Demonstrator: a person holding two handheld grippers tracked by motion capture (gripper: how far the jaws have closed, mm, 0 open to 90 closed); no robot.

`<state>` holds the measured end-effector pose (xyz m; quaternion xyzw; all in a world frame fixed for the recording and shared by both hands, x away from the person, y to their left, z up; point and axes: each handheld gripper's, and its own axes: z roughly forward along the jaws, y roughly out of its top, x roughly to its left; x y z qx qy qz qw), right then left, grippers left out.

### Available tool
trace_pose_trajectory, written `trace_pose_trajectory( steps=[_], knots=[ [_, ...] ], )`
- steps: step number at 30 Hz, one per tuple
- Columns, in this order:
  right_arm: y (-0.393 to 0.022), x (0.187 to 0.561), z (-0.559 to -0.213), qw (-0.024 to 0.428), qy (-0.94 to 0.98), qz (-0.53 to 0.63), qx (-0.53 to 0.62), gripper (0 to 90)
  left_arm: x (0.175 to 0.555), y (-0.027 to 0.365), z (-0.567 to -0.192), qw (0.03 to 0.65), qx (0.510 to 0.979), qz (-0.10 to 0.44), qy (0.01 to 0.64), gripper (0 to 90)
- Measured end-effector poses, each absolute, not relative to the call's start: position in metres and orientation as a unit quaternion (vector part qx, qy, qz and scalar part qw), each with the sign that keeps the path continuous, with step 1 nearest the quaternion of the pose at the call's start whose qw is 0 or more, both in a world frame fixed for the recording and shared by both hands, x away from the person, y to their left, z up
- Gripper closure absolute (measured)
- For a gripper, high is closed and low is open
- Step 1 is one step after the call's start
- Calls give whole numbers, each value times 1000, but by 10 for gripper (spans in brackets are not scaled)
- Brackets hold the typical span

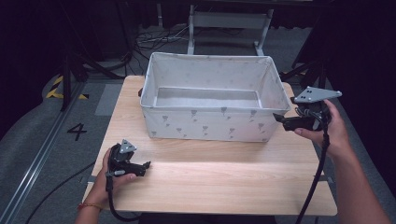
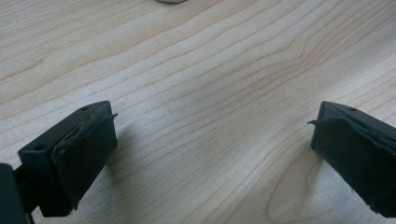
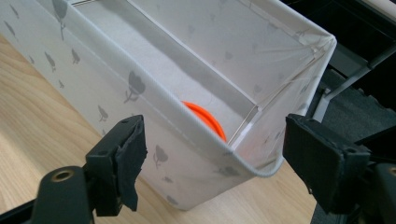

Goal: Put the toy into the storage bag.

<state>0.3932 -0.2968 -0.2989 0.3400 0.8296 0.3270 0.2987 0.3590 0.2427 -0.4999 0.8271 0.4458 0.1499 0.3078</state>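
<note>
A white fabric bin [image 1: 210, 123] printed with grey tulips stands at the back of the wooden table [image 1: 210, 182]. In the right gripper view, an orange round thing [image 3: 205, 119] lies on the floor of the bin [image 3: 140, 88], partly hidden by the near wall. My right gripper [image 1: 279, 119] hovers beside the bin's front right corner. Its jaws are open, and that corner shows between them in the right gripper view [image 3: 212, 154] without touching the pads. My left gripper [image 1: 145, 167] rests low over the table near the front left. It is open [image 2: 212, 140] over bare wood [image 2: 210, 70].
A white metal frame [image 1: 229, 21] and loose cables [image 1: 154, 39] sit on the floor behind the table. On the left floor are a painted "4" [image 1: 77, 131] and yellow-black tape [image 1: 56, 88]. Bare tabletop stretches in front of the bin.
</note>
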Motion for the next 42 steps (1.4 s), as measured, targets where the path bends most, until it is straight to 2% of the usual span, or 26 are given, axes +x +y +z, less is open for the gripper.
trace_pose_trajectory(
  steps=[10,27,42],
  knots=[
    [-306,375,-315,301,828,327,342,222,359,243,-500,308,827,150,446,5],
    [-322,366,-368,309,838,295,340,224,359,243,-500,308,827,150,446,6],
    [-334,359,-413,289,845,293,341,209,359,242,-500,309,824,155,449,6]
  ],
)
